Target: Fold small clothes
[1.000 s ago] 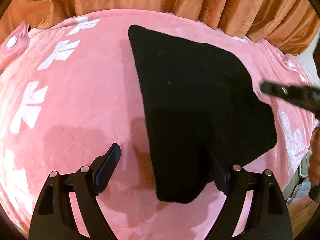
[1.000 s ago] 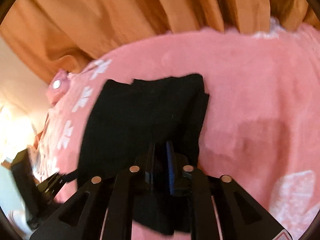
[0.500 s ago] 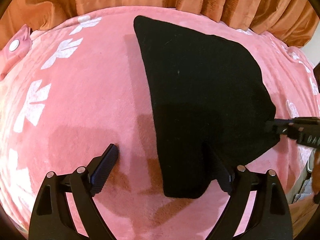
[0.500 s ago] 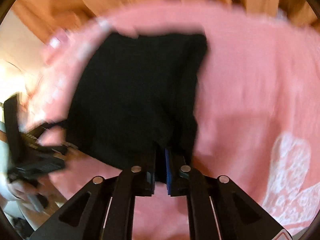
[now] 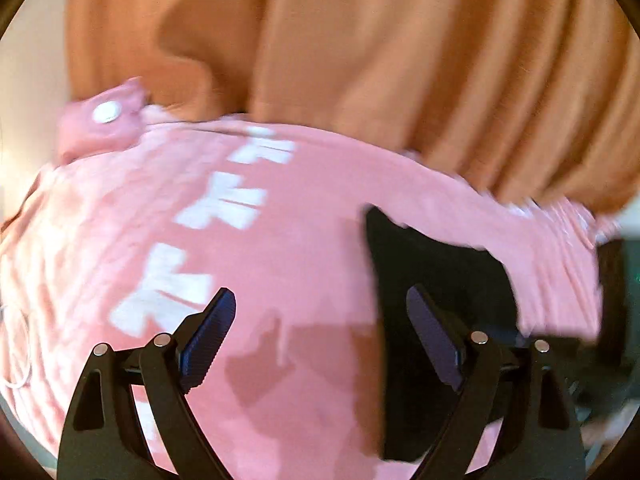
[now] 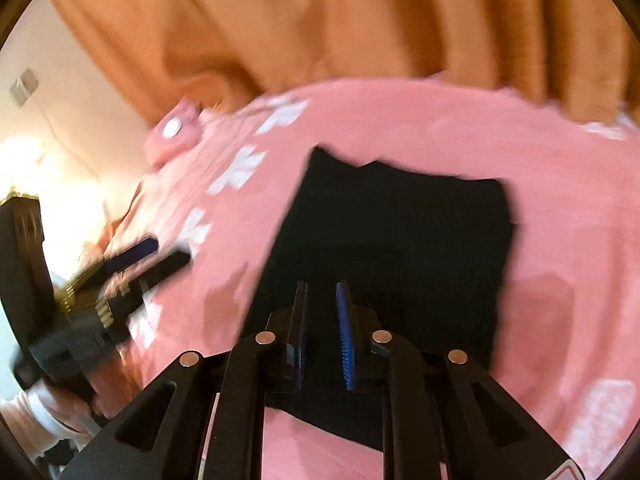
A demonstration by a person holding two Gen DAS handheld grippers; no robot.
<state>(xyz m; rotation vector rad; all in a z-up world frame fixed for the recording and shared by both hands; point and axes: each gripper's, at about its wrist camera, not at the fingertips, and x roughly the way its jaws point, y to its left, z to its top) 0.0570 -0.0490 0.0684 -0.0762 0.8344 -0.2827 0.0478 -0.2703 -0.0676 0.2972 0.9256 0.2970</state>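
Observation:
A small black garment (image 6: 400, 240) lies folded on the pink blanket (image 6: 560, 200); in the left wrist view it (image 5: 440, 272) sits at the right, behind the right finger. My left gripper (image 5: 320, 312) is open and empty above the blanket, left of the garment; it also shows in the right wrist view (image 6: 136, 260). My right gripper (image 6: 322, 296) is over the garment's near edge with its jaws a narrow gap apart. I cannot tell whether cloth is between them. Both views are blurred by motion.
Orange curtains (image 5: 400, 60) hang behind the bed. A pink cushion with a white button (image 5: 108, 120) lies at the far left corner. White patterns (image 5: 224, 208) mark the blanket. A dark piece of furniture (image 6: 24, 260) stands at the left.
My left gripper has lifted and swung left, so the garment now lies at its right. My right gripper's jaws have parted slightly, and the garment lies flatter and more folded.

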